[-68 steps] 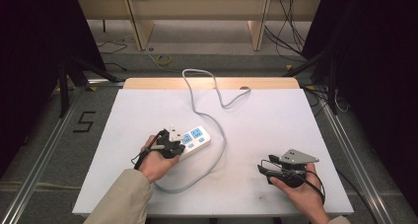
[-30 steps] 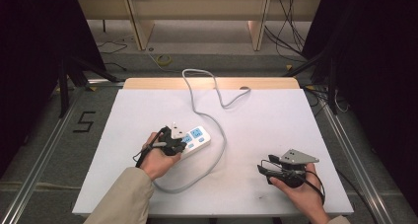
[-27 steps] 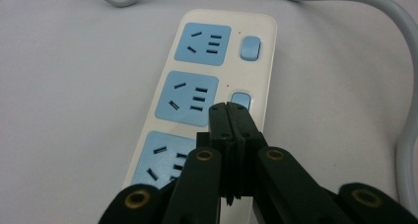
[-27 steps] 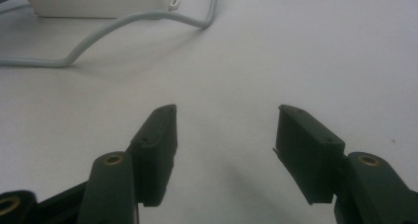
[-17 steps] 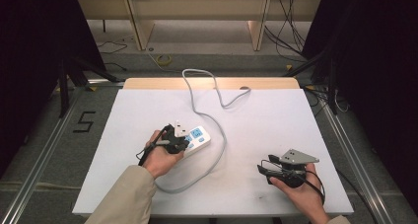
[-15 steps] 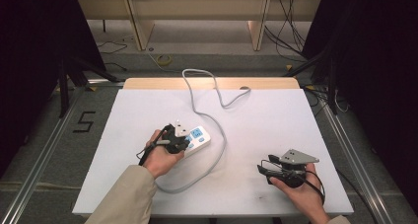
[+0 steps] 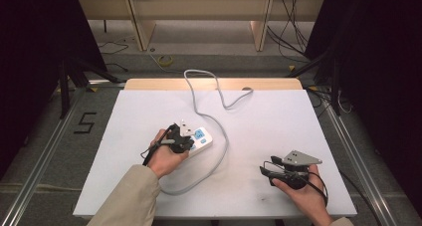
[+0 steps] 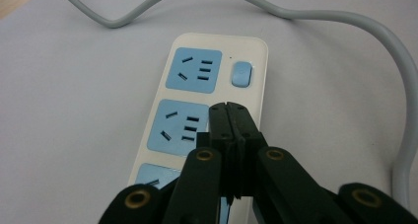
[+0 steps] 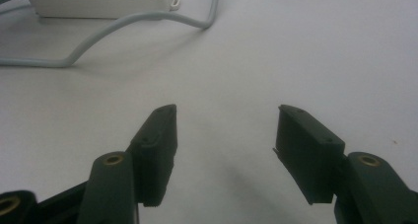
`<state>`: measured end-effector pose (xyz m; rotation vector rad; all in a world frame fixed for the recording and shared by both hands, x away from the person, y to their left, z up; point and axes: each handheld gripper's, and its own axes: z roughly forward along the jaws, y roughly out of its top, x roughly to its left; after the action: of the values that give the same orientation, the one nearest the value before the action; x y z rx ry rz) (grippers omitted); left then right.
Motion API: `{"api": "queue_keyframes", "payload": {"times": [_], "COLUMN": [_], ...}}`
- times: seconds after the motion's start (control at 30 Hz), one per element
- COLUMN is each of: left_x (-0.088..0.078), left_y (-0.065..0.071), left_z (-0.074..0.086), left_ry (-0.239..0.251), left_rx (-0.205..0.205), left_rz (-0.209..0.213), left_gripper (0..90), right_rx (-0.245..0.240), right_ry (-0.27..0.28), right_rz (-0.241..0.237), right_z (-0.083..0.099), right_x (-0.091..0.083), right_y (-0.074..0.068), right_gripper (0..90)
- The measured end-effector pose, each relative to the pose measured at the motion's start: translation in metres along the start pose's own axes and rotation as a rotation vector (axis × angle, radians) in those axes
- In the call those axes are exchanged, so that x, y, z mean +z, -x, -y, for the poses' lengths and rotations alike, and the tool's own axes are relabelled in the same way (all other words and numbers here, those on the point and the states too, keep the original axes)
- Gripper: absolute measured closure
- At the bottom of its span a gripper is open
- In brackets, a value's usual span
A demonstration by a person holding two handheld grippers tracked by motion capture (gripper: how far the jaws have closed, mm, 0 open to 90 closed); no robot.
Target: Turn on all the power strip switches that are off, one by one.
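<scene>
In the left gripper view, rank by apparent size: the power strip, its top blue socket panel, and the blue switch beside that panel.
1. power strip, largest, though the tongs cover its near end.
2. top blue socket panel, clearly smaller than the strip's body.
3. blue switch, smallest.
All lie on one surface, so nearness hardly affects the ranking.

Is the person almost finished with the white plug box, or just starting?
Probably near the start. Done: the left gripper is shut, with nothing between its jaws, over the power strip. In hand: its tips hang above the middle socket, short of the blue switch. Left: all sockets are empty, the grey cord lies loose, and the right gripper waits open over the bare table.
</scene>
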<state>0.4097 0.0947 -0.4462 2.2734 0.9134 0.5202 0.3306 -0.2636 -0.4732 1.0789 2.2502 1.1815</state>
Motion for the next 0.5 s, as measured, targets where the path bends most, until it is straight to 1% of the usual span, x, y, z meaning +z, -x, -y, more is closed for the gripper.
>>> {"api": "queue_keyframes", "payload": {"times": [0.07, 0.13, 0.17, 0.5], "left_x": [0.0005, 0.0017, 0.0018, 0.0055], "left_y": [-0.0001, 0.0007, 0.0003, 0.0016], "left_z": [-0.0011, -0.002, -0.0025, -0.0088], "left_ry": [-0.004, -0.003, -0.01, -0.01], "left_rx": [0.005, 0.001, 0.011, 0.011], "left_rz": [0.003, 0.004, 0.006, 0.008], "left_gripper": [89.6, 89.6, 89.6, 89.6], "right_rx": [0.0, -0.002, 0.0, 0.0], "right_ry": [-0.001, -0.002, -0.001, -0.001], "right_rz": [0.0, -0.001, -0.001, -0.003], "right_z": [0.0, 0.0001, 0.0001, 0.0], "right_x": [-0.0001, 0.0001, 0.0002, 0.0004], "right_y": [-0.0001, 0.0001, -0.0001, -0.0001], "right_gripper": [42.0, 42.0, 42.0, 42.0]}}
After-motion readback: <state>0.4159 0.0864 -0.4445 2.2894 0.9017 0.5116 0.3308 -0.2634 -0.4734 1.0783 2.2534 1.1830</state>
